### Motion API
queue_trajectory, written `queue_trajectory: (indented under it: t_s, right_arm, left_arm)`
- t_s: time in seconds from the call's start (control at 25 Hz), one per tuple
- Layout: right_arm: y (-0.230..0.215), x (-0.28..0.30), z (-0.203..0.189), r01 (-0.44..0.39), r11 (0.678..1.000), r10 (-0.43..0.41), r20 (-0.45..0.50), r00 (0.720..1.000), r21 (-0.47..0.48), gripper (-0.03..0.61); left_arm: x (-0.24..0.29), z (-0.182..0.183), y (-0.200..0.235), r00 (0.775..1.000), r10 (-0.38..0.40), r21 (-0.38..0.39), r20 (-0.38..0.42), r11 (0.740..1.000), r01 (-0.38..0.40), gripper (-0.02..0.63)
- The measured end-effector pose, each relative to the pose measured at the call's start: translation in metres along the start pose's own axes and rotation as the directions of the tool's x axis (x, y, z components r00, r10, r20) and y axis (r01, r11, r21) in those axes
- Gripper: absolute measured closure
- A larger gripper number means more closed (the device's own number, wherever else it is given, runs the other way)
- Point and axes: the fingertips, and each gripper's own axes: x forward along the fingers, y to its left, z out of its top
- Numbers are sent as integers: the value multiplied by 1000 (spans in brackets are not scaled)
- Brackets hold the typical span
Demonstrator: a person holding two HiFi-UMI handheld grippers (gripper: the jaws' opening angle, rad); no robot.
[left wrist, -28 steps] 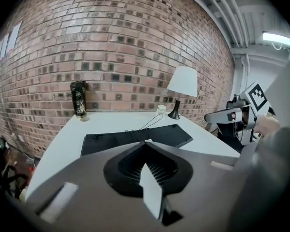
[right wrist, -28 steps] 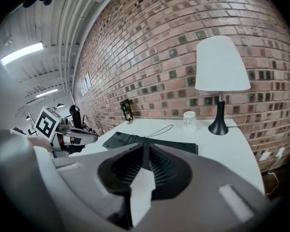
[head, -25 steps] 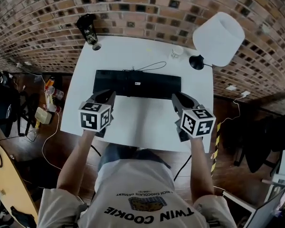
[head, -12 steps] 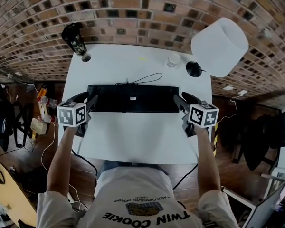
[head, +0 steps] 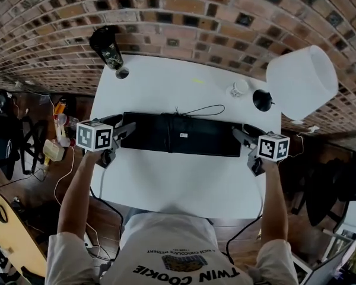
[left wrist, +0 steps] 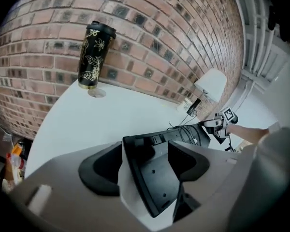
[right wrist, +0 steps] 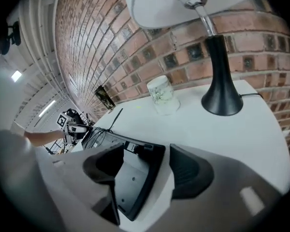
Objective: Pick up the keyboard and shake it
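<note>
A black keyboard (head: 178, 134) lies underside up across the white table (head: 184, 183), its cable (head: 197, 110) coiled on it. My left gripper (head: 124, 129) is at its left end and my right gripper (head: 241, 135) at its right end. Both sets of jaws are opening. In the left gripper view the keyboard's end (left wrist: 154, 178) sits between the wide jaws of the left gripper (left wrist: 150, 163), with table showing beside one pad. The right gripper view shows the other end (right wrist: 130, 182) inside the right gripper (right wrist: 142, 170), also unpressed.
A black tumbler with gold leaves (head: 107, 46) stands at the back left with its lid (head: 122, 73) beside it. A small white cup (head: 238, 89) and a lamp base (head: 262, 100) under a white shade (head: 302, 82) stand at the back right. A brick wall runs behind.
Both grippers moved from the table's front outward to the keyboard's two ends, and their jaws went from nearly shut to wide around those ends.
</note>
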Motion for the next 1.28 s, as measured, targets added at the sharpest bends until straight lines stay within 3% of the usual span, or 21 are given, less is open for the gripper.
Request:
queue_trajectory:
  t_s: [0.44,0.68,0.76,0.8,0.92,1.12,1.28]
  right_arm:
    - [-3,7,-2,-125,985,133,-58,989,122,291]
    - [-2,9,-2,-96,991,108,-133,985,95,295]
    - [-1,9,-3,-89,989,103,-126,987,117,315]
    - [-1,10,-4,-83,988,98,-112,989,127,360]
    - [0,11,-4,-90,986,100,-69,993,139,365]
    - [2,4,-1,-104,990,108,-34,994,97,367]
    - [14,-9,8,-98,995,98,7,995,-12,367]
  left_arm:
    - [11,-3,7,989,-133,-61,-70,990,128,304]
    - [16,0,10,988,-127,-62,-86,991,122,350]
    - [19,3,9,989,-128,-82,-75,989,122,362]
    - [20,4,9,990,-126,-90,-68,989,119,359]
    - [14,7,10,992,-121,-124,-26,985,117,382]
    - [7,12,5,996,-89,-95,16,991,90,387]
    - [-6,19,-3,997,-61,-25,52,998,62,387]
